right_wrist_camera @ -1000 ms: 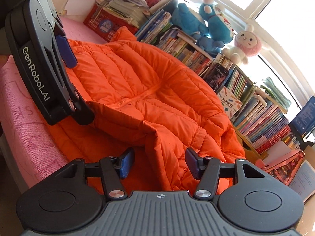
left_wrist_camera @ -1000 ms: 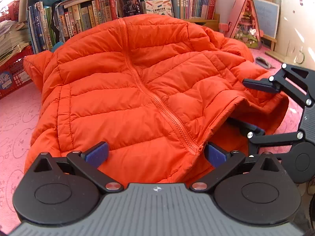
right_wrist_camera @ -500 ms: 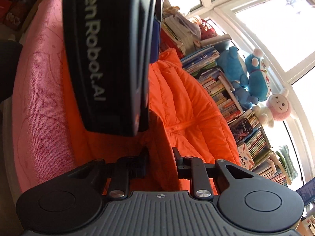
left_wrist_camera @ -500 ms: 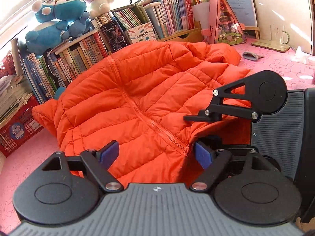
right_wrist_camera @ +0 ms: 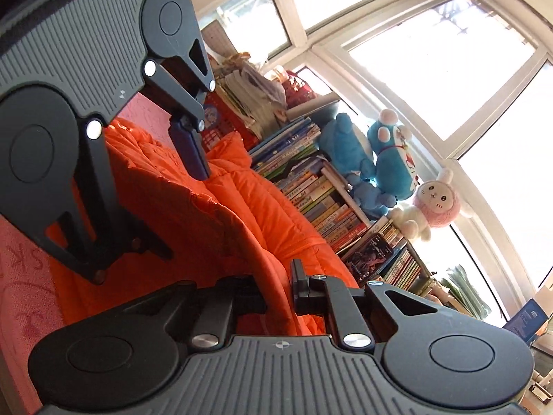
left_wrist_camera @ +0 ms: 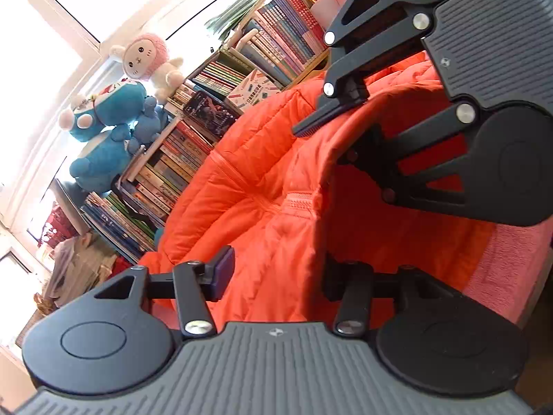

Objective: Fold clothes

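Orange puffer jacket point(left_wrist_camera: 262, 180) lies on the pink cloth point(left_wrist_camera: 508, 259) before the bookshelf point(left_wrist_camera: 179, 159). Right gripper point(right_wrist_camera: 278, 294) pinches its raised front edge; left gripper point(left_wrist_camera: 276, 273) straddles that edge, jaws wide.

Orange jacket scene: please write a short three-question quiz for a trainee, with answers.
1. True or false: the left gripper has its fingers shut tight on the orange jacket.
2. What does the right gripper pinch? A) a book B) a fold of the jacket C) a toy
3. Fill in: the pink plush rabbit sits on top of the ___.
Key: 1 false, they stand open; 2 B; 3 books.
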